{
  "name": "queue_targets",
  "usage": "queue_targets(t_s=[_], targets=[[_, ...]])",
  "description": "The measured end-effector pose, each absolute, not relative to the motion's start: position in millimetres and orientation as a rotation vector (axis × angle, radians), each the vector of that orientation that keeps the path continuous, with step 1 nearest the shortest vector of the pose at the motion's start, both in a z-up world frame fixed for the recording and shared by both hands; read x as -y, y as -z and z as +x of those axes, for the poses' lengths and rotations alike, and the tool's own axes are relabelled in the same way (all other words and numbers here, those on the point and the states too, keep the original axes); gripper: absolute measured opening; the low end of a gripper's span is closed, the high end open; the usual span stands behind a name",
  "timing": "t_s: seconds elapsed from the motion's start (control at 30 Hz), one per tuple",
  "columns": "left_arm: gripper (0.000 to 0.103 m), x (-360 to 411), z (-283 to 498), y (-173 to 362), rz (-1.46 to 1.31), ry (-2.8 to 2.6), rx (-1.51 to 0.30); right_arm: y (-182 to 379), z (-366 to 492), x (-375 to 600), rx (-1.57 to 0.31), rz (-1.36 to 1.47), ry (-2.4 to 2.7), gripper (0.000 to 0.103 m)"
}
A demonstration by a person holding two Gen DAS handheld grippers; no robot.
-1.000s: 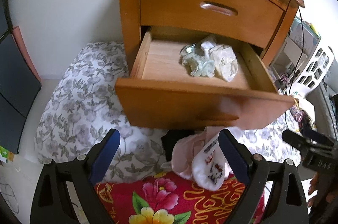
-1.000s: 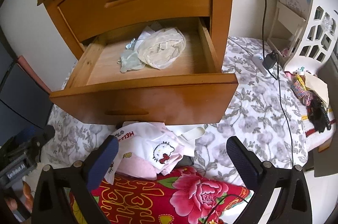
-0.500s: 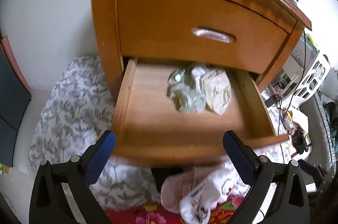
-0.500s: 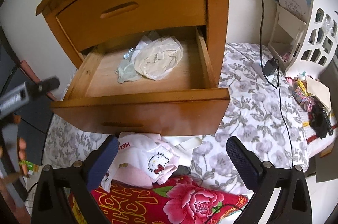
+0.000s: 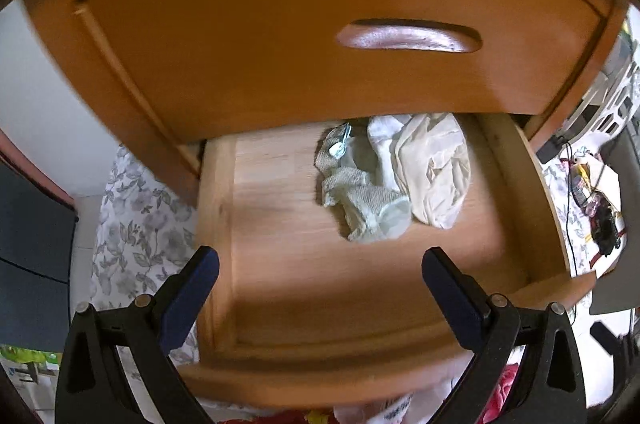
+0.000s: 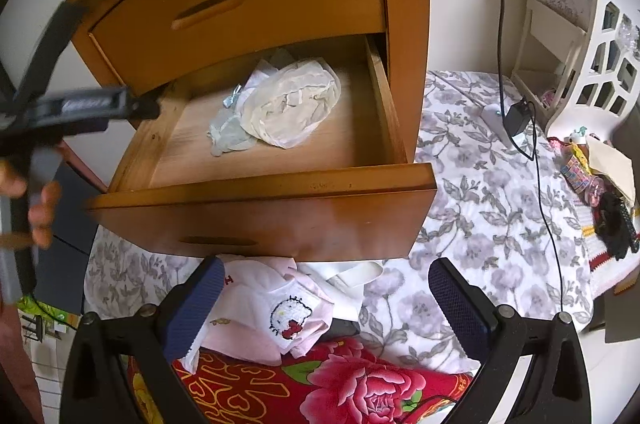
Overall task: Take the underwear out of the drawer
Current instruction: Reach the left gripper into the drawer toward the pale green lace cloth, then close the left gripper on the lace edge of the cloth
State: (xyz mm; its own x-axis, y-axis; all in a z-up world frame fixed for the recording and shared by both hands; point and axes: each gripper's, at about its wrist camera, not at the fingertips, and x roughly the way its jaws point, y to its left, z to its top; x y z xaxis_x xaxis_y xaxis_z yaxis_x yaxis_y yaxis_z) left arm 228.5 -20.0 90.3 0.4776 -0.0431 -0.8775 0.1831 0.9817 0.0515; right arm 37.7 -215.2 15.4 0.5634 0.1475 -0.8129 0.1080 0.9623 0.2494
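Left tongs spread wide, jaws just opened further, hovering empty over the open drawer. Underwear bunched at the drawer's back right, clear of the pads. Right tongs likewise released, above pink clothes on the bed.
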Motion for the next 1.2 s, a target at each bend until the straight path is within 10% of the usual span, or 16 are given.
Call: queue_targets(t_s=[0.47, 0.93, 1.2], targets=[[0.087, 43.5, 289.4, -40.3, 0.147, 0.128, -1.208, -2.2, 49.1, 213.5, -0.994, 0.283, -0.044, 0.103], [0.051, 66.6, 319.1, -2.7, 0.191, 0.147, -1.327, 4.1, 53.0, 209.1, -1.008, 0.275, -0.055, 0.103], [0.009, 63.9, 319.6, 3.9, 0.171, 0.168, -1.347, 4.2, 52.3, 208.9, -1.006, 0.277, -0.058, 0.103]])
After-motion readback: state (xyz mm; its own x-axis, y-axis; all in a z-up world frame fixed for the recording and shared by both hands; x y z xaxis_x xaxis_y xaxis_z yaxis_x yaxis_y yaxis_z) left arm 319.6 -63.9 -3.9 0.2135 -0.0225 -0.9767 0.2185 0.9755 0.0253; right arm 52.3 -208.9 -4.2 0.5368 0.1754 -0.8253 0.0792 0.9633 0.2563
